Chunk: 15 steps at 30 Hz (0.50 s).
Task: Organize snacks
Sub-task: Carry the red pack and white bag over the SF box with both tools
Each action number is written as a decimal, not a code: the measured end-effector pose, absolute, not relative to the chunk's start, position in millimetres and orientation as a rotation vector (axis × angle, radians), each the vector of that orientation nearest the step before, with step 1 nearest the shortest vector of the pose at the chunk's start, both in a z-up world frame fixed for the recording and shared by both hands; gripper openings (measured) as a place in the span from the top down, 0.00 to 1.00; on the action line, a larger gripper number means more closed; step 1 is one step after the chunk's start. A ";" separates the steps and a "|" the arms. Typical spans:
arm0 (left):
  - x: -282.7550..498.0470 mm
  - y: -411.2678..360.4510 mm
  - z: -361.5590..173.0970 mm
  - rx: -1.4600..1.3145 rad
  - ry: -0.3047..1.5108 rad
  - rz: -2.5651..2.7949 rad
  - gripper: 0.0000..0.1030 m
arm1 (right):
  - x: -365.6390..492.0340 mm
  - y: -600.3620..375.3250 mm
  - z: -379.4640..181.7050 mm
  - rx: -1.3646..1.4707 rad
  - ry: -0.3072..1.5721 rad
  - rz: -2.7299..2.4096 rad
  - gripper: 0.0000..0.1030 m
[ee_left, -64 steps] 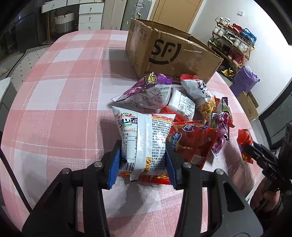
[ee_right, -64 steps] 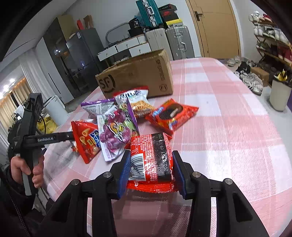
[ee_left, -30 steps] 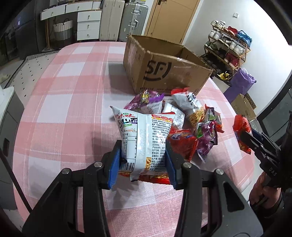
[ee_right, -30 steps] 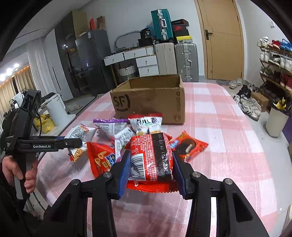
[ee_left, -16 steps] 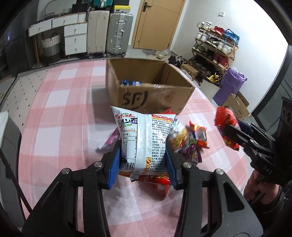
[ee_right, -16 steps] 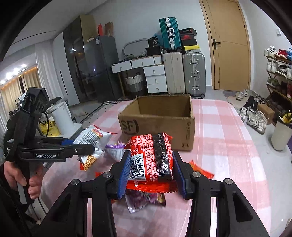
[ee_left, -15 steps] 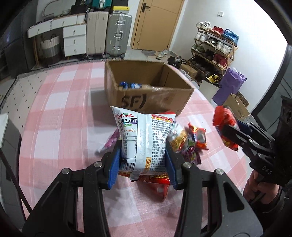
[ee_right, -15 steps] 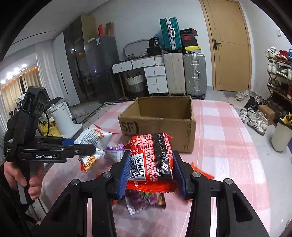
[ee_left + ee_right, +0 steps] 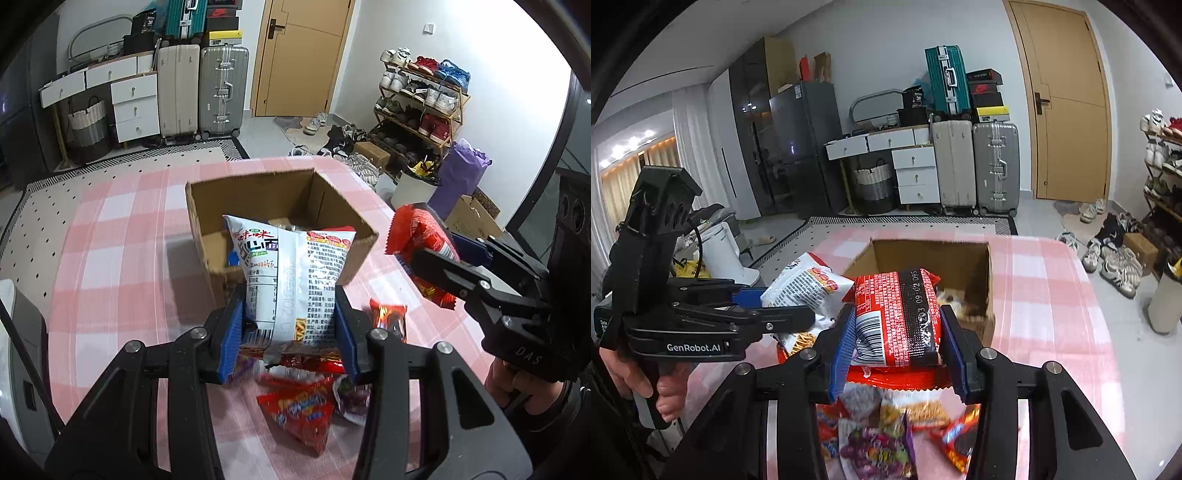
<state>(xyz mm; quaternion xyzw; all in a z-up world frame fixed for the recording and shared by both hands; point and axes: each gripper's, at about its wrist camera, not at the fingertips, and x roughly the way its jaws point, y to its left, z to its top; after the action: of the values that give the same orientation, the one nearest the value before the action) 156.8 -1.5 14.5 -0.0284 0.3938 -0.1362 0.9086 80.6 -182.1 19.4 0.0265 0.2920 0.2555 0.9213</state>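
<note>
My left gripper [image 9: 290, 332] is shut on a white snack bag [image 9: 291, 273] and holds it in the air just in front of the open cardboard box [image 9: 207, 229]. My right gripper [image 9: 897, 350] is shut on a red snack packet [image 9: 897, 317], also raised, near the box [image 9: 979, 258]. The red packet shows at the right of the left wrist view [image 9: 421, 236]; the white bag shows at the left of the right wrist view [image 9: 805, 284]. Some snacks lie inside the box.
Several loose snack bags [image 9: 299, 410] lie on the pink checked table [image 9: 110, 258] below the grippers, also in the right wrist view [image 9: 875, 443]. Suitcases, drawers and a shoe rack stand beyond the table's far edge.
Both grippers have risen and moved forward toward the box with their bags. The box's open top is now in full view and the snack pile has dropped below the fingers.
</note>
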 end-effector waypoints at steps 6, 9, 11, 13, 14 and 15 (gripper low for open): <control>186.8 1.7 34.3 -0.066 0.802 -0.273 0.60 | 105.5 -176.0 37.2 0.044 0.586 0.535 0.57; 204.4 2.8 41.7 -0.069 0.804 -0.272 0.60 | 121.8 -173.6 42.6 0.040 0.585 0.536 0.57; 214.9 3.0 45.7 -0.066 0.807 -0.267 0.60 | 133.4 -172.1 46.6 0.046 0.587 0.539 0.57; 225.0 7.5 49.6 -0.079 0.803 -0.260 0.60 | 144.3 -171.0 50.6 0.053 0.587 0.542 0.57; 229.4 9.5 51.8 -0.084 0.802 -0.256 0.60 | 147.6 -170.5 52.2 0.057 0.586 0.545 0.57; 234.1 11.2 53.5 -0.088 0.800 -0.252 0.60 | 151.8 -169.3 53.8 0.057 0.585 0.546 0.57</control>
<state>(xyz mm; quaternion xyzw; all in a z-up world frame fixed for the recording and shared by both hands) 234.1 11.2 53.5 -0.0427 0.3880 -0.1224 0.9125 151.8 -169.3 53.8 0.0277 0.2849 0.2655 0.9206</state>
